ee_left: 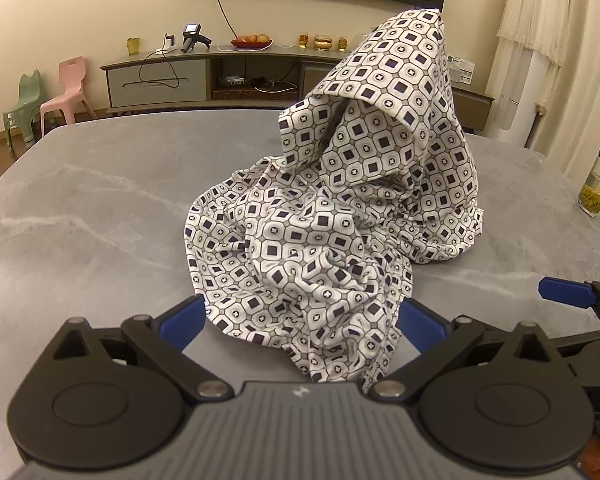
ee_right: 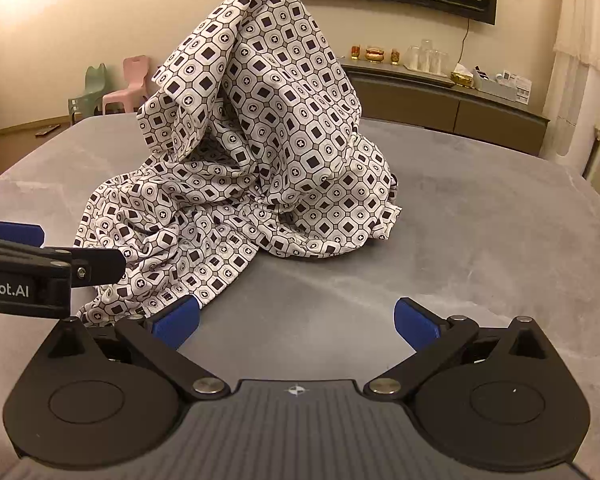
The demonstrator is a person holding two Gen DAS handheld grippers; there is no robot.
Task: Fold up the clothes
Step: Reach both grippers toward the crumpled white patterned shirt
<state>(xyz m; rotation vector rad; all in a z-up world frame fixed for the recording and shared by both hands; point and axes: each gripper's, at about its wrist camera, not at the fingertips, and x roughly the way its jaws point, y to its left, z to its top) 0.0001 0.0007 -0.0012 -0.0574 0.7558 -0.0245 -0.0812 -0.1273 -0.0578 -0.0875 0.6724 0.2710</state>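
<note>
— Both claws stand spread wide; the left gripper (ee_left: 300, 320) has its blue pads far apart with the near end of the patterned garment (ee_left: 340, 208) lying between them, and neither pad presses the cloth; the right gripper (ee_right: 296, 320) is just as released, with only bare tabletop between its pads.

— And where does the garment sit?

— On the grey marbled table (ee_left: 80, 208), heaped rather than flat; it is white cloth printed with dark squares and small rings; the far part rises in a tall peak like a hood, while the near part spills down in crumpled folds toward the left gripper.

— How do the two tools stand to each other?

— Side by side at the near edge of the table; in the left wrist view one blue fingertip of the right gripper pokes in at the right border; in the right wrist view the left gripper's black arm crosses the left border, in front of the low folds of cloth; whether it touches them I cannot tell.

— Does the right gripper touch the cloth?

— Its left pad (ee_right: 176, 320) sits just beside the hem of the garment; contact is unclear; its right pad is well apart from the fabric.

— Anything behind?

— A low sideboard (ee_left: 160, 76) along the wall; two small plastic chairs (ee_left: 64, 88), one pink and one green, on the floor to the left; a glass jar (ee_left: 598, 188) at the table's right edge.
</note>
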